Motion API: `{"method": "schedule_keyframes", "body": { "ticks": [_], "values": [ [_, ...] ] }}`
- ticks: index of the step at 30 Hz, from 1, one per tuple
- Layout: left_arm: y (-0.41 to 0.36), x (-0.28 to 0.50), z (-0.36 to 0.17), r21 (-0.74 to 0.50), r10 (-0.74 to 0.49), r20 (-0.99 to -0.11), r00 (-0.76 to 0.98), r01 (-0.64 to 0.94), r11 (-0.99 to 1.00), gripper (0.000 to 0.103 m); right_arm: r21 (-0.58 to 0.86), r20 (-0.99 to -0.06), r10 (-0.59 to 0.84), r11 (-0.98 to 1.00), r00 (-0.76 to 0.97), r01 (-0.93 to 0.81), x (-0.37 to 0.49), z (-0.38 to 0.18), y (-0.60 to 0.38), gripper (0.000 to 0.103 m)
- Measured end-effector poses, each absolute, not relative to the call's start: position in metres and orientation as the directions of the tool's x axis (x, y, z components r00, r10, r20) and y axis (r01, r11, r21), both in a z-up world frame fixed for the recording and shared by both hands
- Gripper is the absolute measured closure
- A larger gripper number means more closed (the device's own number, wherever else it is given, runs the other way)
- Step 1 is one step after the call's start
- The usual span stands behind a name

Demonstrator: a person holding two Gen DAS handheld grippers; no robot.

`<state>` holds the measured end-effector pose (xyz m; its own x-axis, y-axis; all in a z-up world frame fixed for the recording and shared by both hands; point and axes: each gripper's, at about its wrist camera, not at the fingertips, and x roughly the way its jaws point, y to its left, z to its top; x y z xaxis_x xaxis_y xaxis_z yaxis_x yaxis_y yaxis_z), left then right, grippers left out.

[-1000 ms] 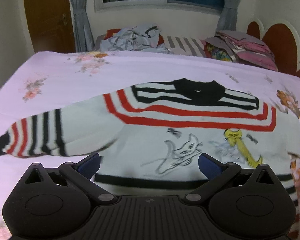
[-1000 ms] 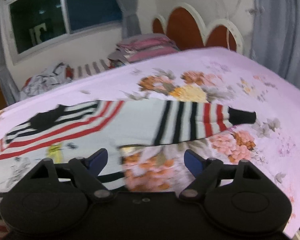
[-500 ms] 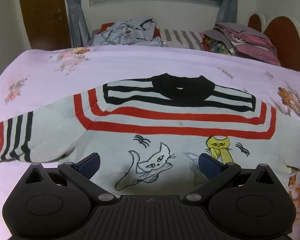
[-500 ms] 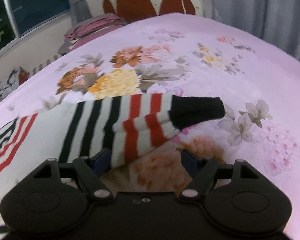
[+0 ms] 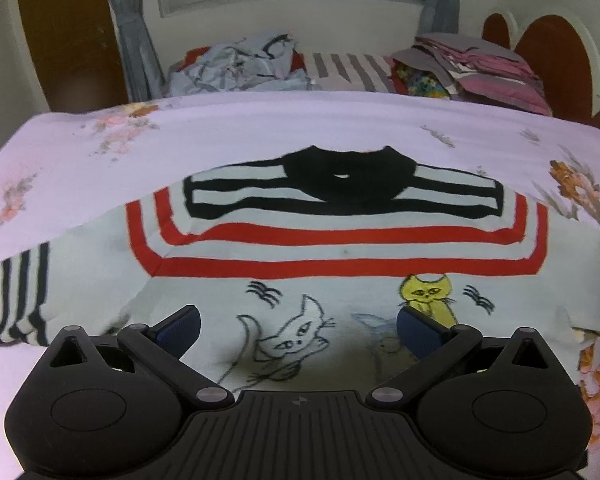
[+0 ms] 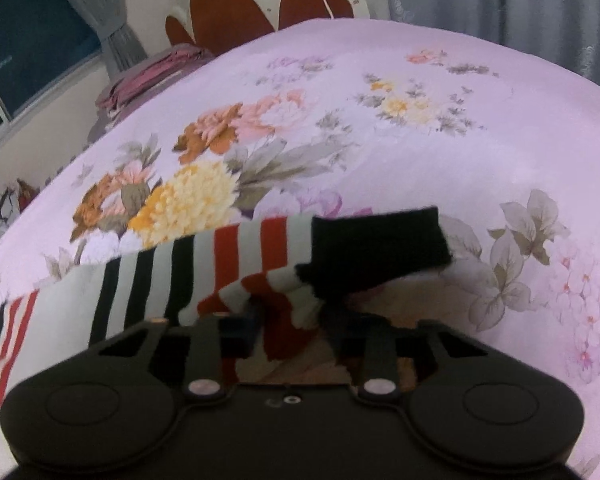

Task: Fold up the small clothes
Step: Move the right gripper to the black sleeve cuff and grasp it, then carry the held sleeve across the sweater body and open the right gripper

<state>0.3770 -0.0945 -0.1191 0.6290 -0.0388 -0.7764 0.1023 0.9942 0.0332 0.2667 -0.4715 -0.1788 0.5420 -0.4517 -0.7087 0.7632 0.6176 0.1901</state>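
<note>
the right gripper (image 6: 290,320), spread wide a moment ago, has clamped the sweater (image 5: 340,248) cuff (image 6: 376,248); the left gripper (image 5: 298,324) hovers open over the sweater's hem.

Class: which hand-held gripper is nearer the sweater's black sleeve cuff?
Right. The right hand-held gripper grips the sleeve beside the black cuff; the left hand-held gripper hovers open over the sweater's front.

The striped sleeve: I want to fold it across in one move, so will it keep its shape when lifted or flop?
Probably flop: the striped sleeve already bunches and creases where the right tool pinches it. It looks like soft, light knit, so the black cuff would likely droop. It seems unlikely to slip, given the cloth gathered between the fingers.
</note>
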Motion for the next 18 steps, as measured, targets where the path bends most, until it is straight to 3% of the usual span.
{"method": "schedule_keyframes", "body": {
  "ticks": [3,8,14,18],
  "values": [
    [-0.094,0.380,-0.120,0.014,-0.058,-0.780,0.623,0.111,0.994,0.000,0.193,-0.674,-0.467,0.637,0.573,0.746,0.267,-0.170,-0.468,0.092],
    [-0.084,0.387,-0.120,-0.024,-0.087,-0.785,0.614,0.110,0.994,0.000,0.164,-0.587,-0.462,0.737,0.665,0.656,0.283,-0.139,-0.436,0.095],
    [-0.054,0.397,-0.115,-0.041,-0.077,-0.761,0.644,0.070,0.997,0.000,0.123,-0.493,-0.309,0.901,0.814,0.416,0.332,-0.101,-0.340,0.095],
    [-0.024,0.407,-0.113,-0.080,-0.081,-0.759,0.646,0.031,0.996,0.000,0.125,-0.496,-0.154,0.961,0.855,0.246,0.369,-0.102,-0.264,0.095]
  ]
}}
